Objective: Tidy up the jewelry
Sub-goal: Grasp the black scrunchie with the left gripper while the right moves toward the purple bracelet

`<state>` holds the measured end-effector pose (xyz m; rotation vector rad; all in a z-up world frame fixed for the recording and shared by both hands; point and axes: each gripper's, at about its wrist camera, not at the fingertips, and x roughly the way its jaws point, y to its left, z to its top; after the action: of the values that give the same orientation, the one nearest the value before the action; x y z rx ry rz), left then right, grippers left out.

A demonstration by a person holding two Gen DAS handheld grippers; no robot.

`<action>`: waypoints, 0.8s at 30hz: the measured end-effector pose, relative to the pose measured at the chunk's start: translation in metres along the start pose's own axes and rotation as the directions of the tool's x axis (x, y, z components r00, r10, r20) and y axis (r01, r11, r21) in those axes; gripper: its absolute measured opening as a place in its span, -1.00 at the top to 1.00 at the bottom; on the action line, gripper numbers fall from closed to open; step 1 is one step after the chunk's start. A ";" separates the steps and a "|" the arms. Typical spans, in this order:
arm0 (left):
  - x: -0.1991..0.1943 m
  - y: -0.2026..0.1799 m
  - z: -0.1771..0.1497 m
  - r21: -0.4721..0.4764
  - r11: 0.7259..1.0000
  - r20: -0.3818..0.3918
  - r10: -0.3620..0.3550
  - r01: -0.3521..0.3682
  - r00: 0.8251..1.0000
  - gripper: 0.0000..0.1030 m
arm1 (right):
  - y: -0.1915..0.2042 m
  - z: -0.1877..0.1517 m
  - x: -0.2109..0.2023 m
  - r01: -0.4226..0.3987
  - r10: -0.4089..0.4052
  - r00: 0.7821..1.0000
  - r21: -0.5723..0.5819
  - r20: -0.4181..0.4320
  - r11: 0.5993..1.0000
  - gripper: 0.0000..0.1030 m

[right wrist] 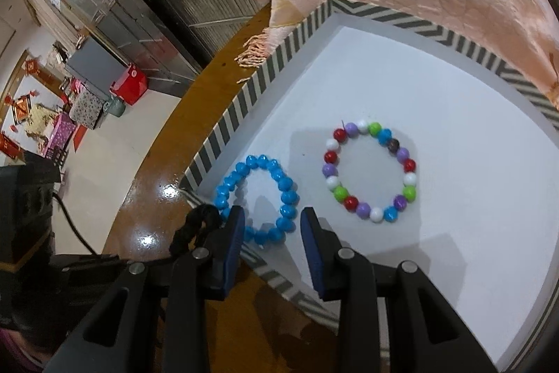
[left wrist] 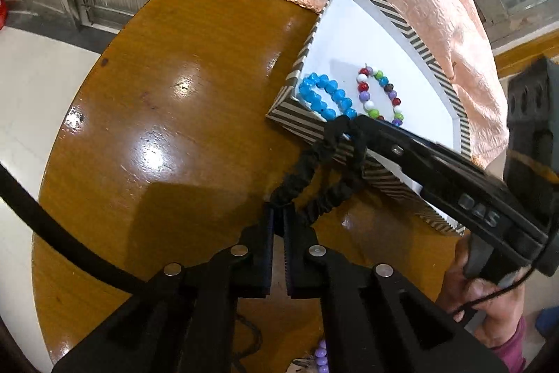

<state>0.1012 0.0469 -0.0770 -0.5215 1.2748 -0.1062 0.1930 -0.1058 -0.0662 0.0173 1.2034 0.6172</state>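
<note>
Beside the striped box (left wrist: 297,119), the left tool (left wrist: 278,210) pinches a soft, light, stretchy black fabric band (left wrist: 314,159) at one end, while the right tool (right wrist: 269,215) hangs spread.

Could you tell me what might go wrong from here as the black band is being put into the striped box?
1. The black fabric band is stretched between the shut left gripper and one finger of the right gripper; it could snap off that finger and flick away.
2. The right gripper hovers over the blue bracelet, so it could knock it out of place.
3. Pulling across the striped box rim might drag the box.
</note>
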 end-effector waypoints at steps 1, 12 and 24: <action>-0.001 0.000 -0.002 0.005 1.000 -0.001 0.013 -0.013 1.000 0.92 | 0.002 0.001 0.004 0.038 -0.038 0.999 -0.018 -0.008 0.999 0.33; -0.026 0.032 -0.026 -0.047 0.998 0.007 0.031 -0.031 0.999 0.92 | 0.026 0.004 0.014 0.172 -0.174 0.985 -0.123 -0.008 0.977 0.37; -0.049 -0.016 -0.049 0.179 0.984 0.050 0.001 -0.010 0.999 0.92 | 0.023 -0.048 -0.068 0.070 -0.065 0.995 -0.064 0.069 0.996 0.06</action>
<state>0.0436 0.0351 -0.0360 -0.3641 1.2043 -0.2005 0.1260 -0.1327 -0.0180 -0.0581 1.1134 0.5927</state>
